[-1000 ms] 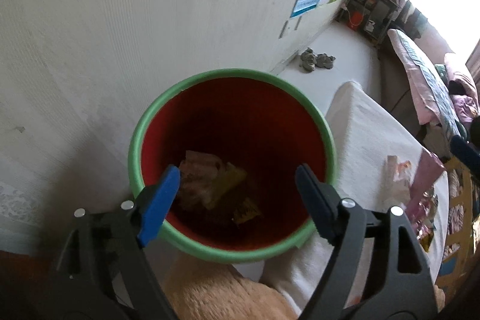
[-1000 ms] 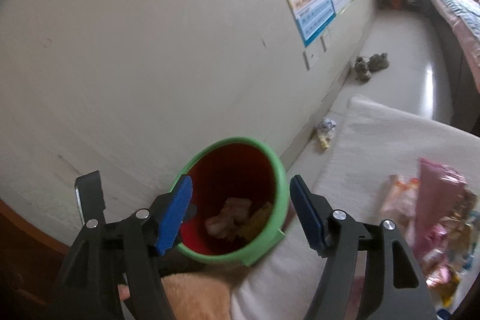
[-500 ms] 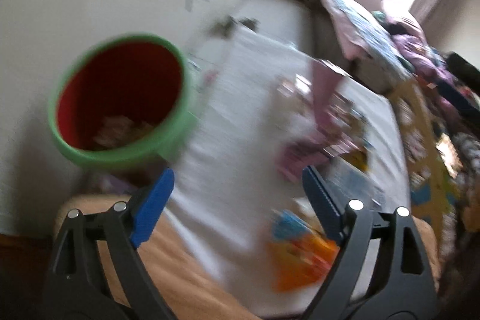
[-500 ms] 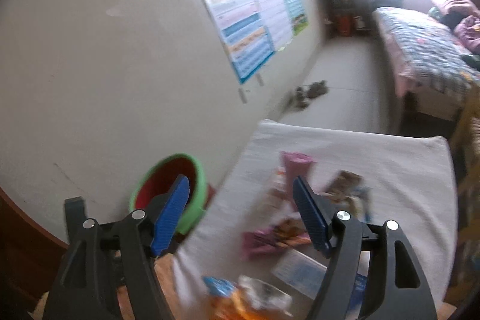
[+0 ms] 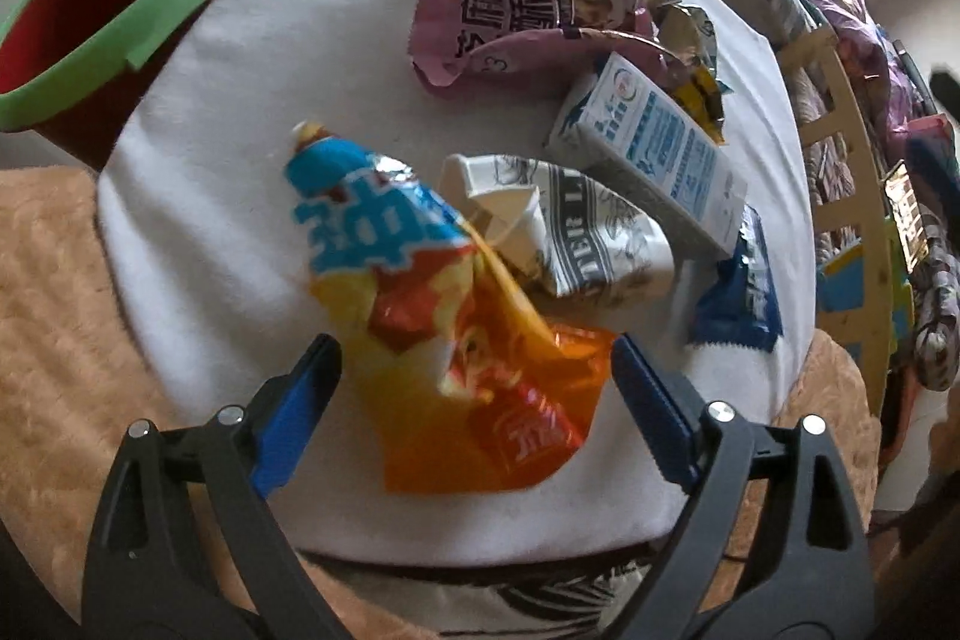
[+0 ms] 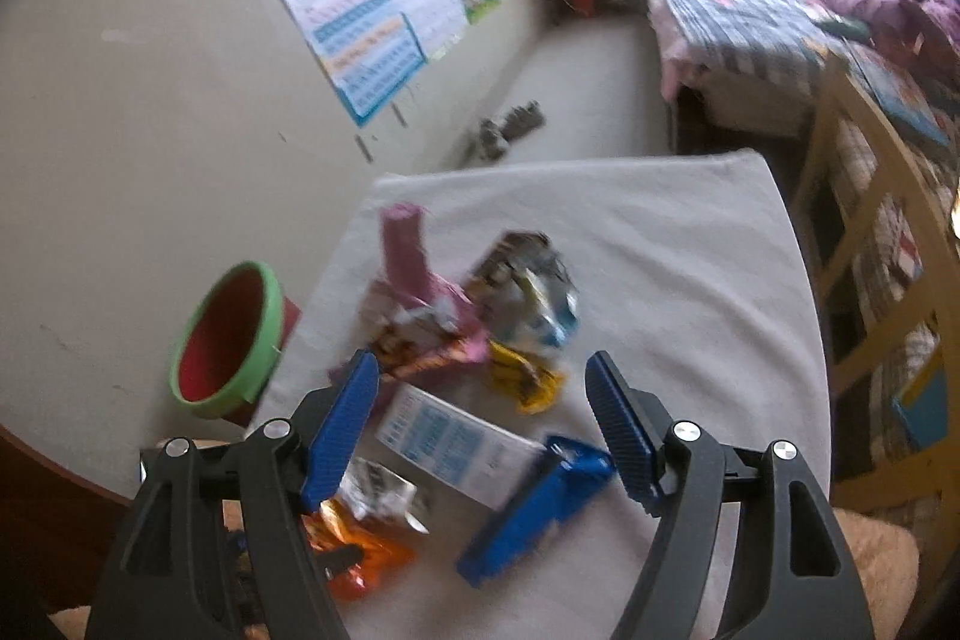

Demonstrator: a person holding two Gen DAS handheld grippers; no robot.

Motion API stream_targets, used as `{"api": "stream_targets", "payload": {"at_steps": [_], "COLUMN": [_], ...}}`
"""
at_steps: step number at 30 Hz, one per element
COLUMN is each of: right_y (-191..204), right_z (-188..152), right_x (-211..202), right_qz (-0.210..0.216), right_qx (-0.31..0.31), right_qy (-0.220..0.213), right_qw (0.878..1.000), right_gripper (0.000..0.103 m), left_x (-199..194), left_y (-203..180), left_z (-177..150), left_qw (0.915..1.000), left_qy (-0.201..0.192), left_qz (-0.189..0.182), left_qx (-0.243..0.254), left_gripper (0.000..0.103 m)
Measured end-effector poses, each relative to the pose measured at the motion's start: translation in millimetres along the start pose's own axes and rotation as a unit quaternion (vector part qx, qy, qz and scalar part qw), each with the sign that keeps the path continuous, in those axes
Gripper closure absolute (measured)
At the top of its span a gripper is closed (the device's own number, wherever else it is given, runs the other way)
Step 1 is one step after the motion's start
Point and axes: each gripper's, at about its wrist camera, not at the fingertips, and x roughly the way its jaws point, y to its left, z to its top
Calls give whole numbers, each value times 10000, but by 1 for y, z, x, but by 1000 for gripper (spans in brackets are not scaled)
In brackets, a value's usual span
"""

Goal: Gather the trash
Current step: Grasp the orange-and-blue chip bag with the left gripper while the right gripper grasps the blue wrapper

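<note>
Left gripper [image 5: 474, 388] jaws wide over orange snack bag [image 5: 480, 388]

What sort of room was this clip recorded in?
Most likely a lived-in bedroom, perhaps a child's: a bed with patterned bedding, learning-style posters on the wall, and shoes left on the floor.

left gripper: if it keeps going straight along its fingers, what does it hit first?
Most likely the orange-and-blue snack bag on the white cloth: it lies between the open left gripper fingers, untouched. Depth is hard to judge through the fisheye.
</note>
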Motion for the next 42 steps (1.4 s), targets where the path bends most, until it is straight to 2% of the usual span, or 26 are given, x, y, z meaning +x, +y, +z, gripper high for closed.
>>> {"api": "stream_targets", "payload": {"at_steps": [1,4,5,8,12,20,23,26,28,30,35,37,39,40,42], "right_y": [-5,-15,-19,-30,-38,-39,-39,-44,-45,-46,-42,-41,-41,-40,-39], "right_z": [-4,-16,-21,-34,-52,-64,-67,-66,-61,-55,-40,-35,-32,-30,-28], "right_x": [2,12,18,35,57,77,81,78,71,62,44,37,32,32,30], "right_qz": [-22,-34,-57,-79,-17,-17,17,71,45,7,-113,-210,-249,-253,-256], "right_qx": [62,243,319,626,1039,1117,1111,1168,1132,1071,901,845,858,856,817], "right_qy": [81,356,499,828,1315,1596,1677,1627,1462,1245,706,517,335,282,209], "right_qw": [9999,9991,9982,9946,9858,9808,9796,9797,9828,9864,9934,9949,9954,9956,9961], "right_gripper": [33,33,33,33,33,33,53,74,83,87,90,90,90,90,90], "left_x": [3,1,-1,-8,-18,-39,-39,-39,-41,-43,-43,-40,-36,-35,-33], "left_y": [0,-4,-4,-6,-7,-8,-9,-9,-10,-10,-9,-8,-6,-5,-4], "left_z": [2,0,0,3,9,20,21,23,23,24,26,26,25,24,22], "left_qw": [10000,9998,9997,9992,9976,9935,9933,9928,9923,9917,9915,9924,9939,9946,9955], "left_qy": [30,-7,-37,-189,-439,-839,-858,-867,-904,-953,-963,-900,-814,-791,-762], "left_qz": [-8,-34,-52,-28,100,175,170,217,254,262,290,262,220,183,121], "left_qx": [46,188,227,340,522,746,762,794,808,827,825,794,704,649,551], "left_gripper": [27,35,44,56,58,58,58,66,66,71,71,68,51,48,35]}}
